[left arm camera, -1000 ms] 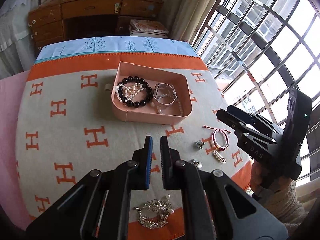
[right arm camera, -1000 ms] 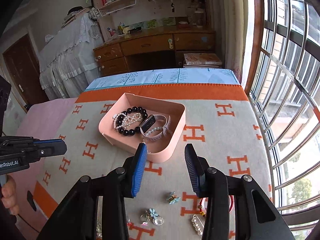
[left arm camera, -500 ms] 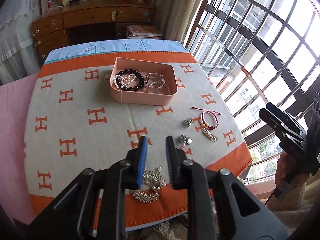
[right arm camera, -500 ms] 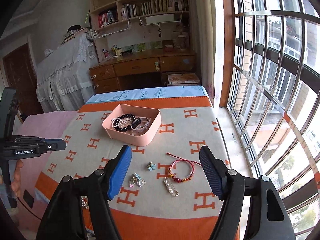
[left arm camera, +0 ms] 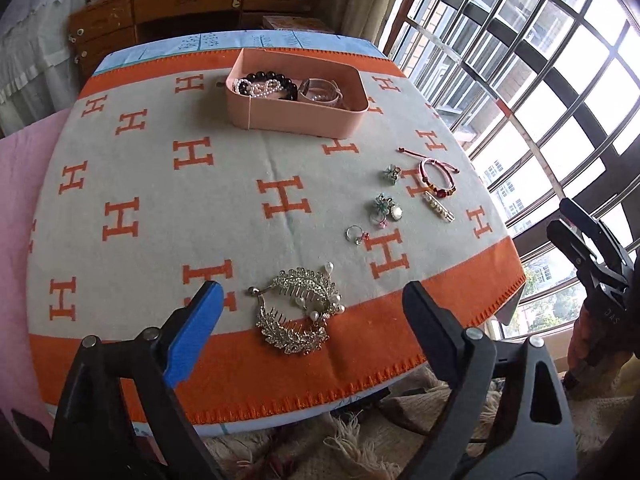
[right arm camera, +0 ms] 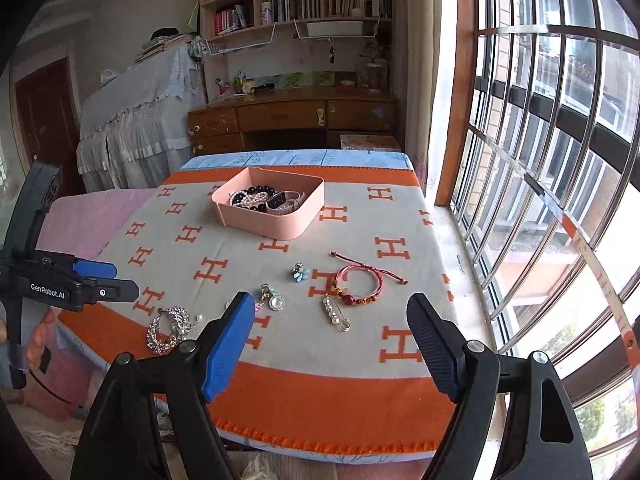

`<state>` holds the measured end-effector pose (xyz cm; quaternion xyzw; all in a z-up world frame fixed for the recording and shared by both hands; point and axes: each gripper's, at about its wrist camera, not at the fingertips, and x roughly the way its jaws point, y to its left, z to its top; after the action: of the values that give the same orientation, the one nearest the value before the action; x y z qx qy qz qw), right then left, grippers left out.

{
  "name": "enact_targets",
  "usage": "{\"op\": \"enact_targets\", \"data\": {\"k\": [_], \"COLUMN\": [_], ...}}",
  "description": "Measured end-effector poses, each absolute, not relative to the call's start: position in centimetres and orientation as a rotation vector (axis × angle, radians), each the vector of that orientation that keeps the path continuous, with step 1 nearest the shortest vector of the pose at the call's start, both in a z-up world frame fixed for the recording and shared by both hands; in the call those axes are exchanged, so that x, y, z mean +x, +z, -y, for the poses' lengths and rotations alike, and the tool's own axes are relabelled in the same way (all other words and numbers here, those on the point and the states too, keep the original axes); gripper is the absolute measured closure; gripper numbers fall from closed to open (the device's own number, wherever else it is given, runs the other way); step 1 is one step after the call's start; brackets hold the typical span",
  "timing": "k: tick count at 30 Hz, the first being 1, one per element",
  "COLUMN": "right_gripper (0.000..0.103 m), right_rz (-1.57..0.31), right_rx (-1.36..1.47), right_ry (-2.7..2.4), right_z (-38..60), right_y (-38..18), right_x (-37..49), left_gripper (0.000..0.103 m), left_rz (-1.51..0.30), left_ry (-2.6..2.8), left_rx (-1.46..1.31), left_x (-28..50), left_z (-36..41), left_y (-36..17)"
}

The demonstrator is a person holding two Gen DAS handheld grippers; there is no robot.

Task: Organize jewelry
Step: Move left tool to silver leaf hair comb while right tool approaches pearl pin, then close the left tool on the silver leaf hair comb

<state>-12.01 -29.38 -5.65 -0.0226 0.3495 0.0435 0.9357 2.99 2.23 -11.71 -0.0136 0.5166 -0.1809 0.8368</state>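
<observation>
A pink box (left arm camera: pixel 296 114) (right arm camera: pixel 276 224) at the far side of the table holds a black bead bracelet (left arm camera: pixel 264 77), pearls and a watch. Loose on the blanket lie a silver hair comb (left arm camera: pixel 298 312) (right arm camera: pixel 170 330), a red cord bracelet (left arm camera: pixel 438 178) (right arm camera: pixel 358 284), a pearl pin (left arm camera: pixel 438 207) (right arm camera: pixel 336 314), a flower earring (left arm camera: pixel 392 172) (right arm camera: pixel 299 273), a charm cluster (left arm camera: pixel 384 206) (right arm camera: pixel 272 298) and a ring (left arm camera: pixel 356 235). My left gripper (left arm camera: pixel 312 324) is open wide, just behind the comb. My right gripper (right arm camera: pixel 332 336) is open wide, back from the pin and bracelet.
The orange and grey H-patterned blanket (left arm camera: pixel 160 200) covers the table, its front edge near both grippers. A barred window (right arm camera: pixel 560 160) runs along the right. A wooden desk (right arm camera: pixel 296 120) and shelves stand behind. A pink cover (right arm camera: pixel 80 220) lies at the left.
Both grippers have pulled back toward the table's front edge and away from the pink box. My left gripper has opened from nearly shut to wide; my right gripper has opened wider.
</observation>
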Motion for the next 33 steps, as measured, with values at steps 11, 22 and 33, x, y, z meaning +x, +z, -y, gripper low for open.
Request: {"op": "enact_targets", "data": {"k": [11, 22, 33], "right_gripper": [0.023, 0.023, 0.023], "right_rz": [-0.789, -0.823, -0.847], "right_rx": [-0.019, 0.002, 0.038], "right_ry": [0.1, 0.116, 0.118], "right_z": [29.1, 29.5, 30.4], "right_y": [-10.3, -12.1, -13.4], "right_x": [-10.5, -9.2, -8.3], "left_gripper": [0.06, 0.085, 0.085], "left_rz": [-1.179, -1.179, -1.225], "left_ry": [-0.451, -0.455, -0.465], "left_rx": [0.186, 0.298, 0.298], "left_x": [1.3, 1.9, 4.1], "left_z": [2.2, 3.9, 4.7], "left_y": [-18.2, -18.7, -18.6]}}
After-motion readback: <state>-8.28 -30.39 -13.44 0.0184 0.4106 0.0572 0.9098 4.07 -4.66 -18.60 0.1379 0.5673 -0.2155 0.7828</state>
